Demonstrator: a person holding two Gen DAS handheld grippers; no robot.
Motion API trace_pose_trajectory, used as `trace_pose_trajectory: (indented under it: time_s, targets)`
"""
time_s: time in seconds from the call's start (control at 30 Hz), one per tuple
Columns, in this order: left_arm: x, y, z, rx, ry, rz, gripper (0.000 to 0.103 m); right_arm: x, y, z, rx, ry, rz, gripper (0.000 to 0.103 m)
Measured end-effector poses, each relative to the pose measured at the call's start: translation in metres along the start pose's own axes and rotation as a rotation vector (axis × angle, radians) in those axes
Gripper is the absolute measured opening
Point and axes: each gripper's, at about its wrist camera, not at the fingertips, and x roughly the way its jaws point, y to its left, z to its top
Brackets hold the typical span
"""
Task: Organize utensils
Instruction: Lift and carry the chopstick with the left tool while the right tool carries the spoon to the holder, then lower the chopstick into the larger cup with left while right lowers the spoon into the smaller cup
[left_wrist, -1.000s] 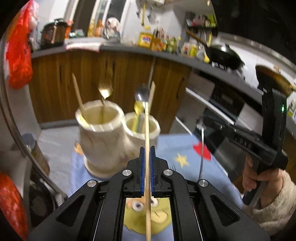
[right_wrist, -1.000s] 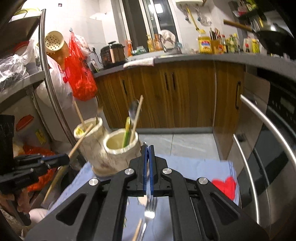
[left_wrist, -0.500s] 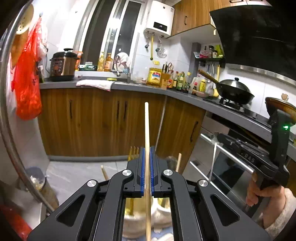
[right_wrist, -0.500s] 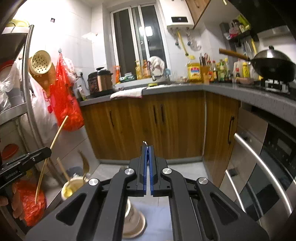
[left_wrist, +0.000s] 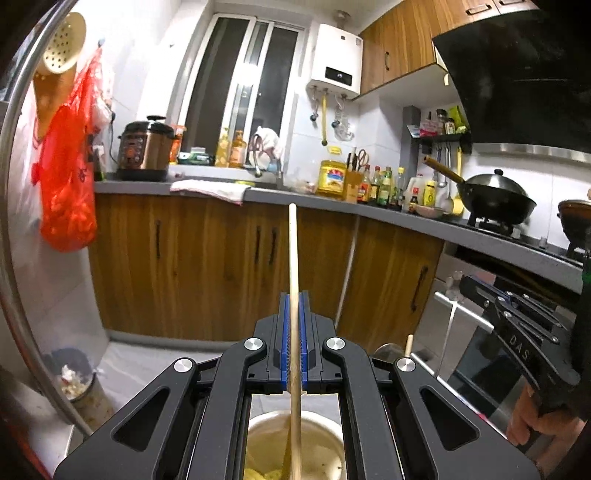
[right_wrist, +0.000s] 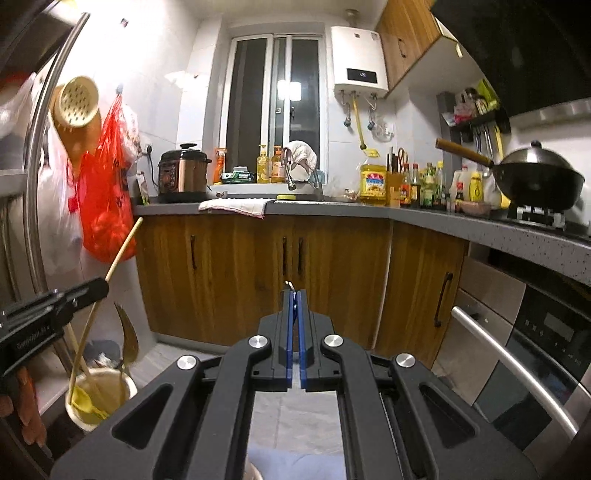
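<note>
My left gripper (left_wrist: 293, 314) is shut on a long wooden chopstick (left_wrist: 292, 258). The chopstick stands nearly upright with its lower end inside a cream ceramic holder (left_wrist: 321, 443) right below the fingers. In the right wrist view the left gripper (right_wrist: 92, 290) holds the chopstick (right_wrist: 118, 258) tilted over that holder (right_wrist: 98, 398), which has other utensils in it. My right gripper (right_wrist: 294, 306) is shut on a thin metal fork handle whose tip (right_wrist: 289, 284) sticks out past the fingertips. The fork's stem (left_wrist: 448, 332) hangs below the right gripper (left_wrist: 465, 284) in the left wrist view.
A wooden cabinet front (right_wrist: 295, 266) and grey counter (right_wrist: 332, 208) lie ahead. An oven with a steel handle (right_wrist: 517, 362) is on the right. A red bag (right_wrist: 107, 206) hangs on a metal rack at the left. A bin (left_wrist: 79, 384) stands on the floor.
Both grippers tilted up and rose, so the table dropped from view. The left gripper moved the chopstick over the holder and its lower end went in. The right gripper lifted the fork.
</note>
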Motion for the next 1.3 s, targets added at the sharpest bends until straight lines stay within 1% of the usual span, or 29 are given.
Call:
trace_pose_trajectory:
  time_s: [0.1, 0.2, 0.37, 0.5, 0.73, 0.83, 0.93, 1.07, 1.3]
  targets:
    - [-0.001, -0.001, -0.008, 0.01, -0.017, 0.009, 0.005, -0.001, 0.004, -0.009, -0.031, -0.01, 0.002, 0.002]
    - [-0.004, -0.001, -0.017, 0.002, -0.02, 0.015, 0.005, -0.002, 0.008, -0.014, -0.051, -0.015, 0.027, 0.002]
    - [-0.013, 0.0, -0.03, 0.001, 0.004, 0.005, 0.005, -0.01, 0.017, -0.024, -0.079, -0.027, 0.079, 0.002]
    - [-0.022, 0.002, -0.037, 0.005, 0.04, -0.003, 0.005, -0.016, 0.023, -0.032, -0.105, -0.025, 0.109, 0.002]
    - [-0.025, 0.005, -0.052, 0.003, 0.126, -0.002, 0.005, -0.01, 0.021, -0.043, -0.065, 0.039, 0.125, 0.002]
    - [-0.021, 0.001, -0.06, 0.029, 0.159, 0.011, 0.005, -0.003, 0.016, -0.048, -0.022, 0.084, 0.131, 0.002]
    - [-0.017, 0.0, -0.065, 0.027, 0.194, 0.008, 0.005, 0.005, 0.011, -0.053, 0.017, 0.133, 0.144, 0.002]
    - [-0.021, -0.002, -0.066, 0.038, 0.196, 0.014, 0.005, 0.008, 0.01, -0.058, 0.035, 0.165, 0.153, 0.002]
    - [-0.02, -0.001, -0.067, 0.038, 0.206, 0.014, 0.005, 0.012, 0.005, -0.06, 0.063, 0.186, 0.157, 0.002]
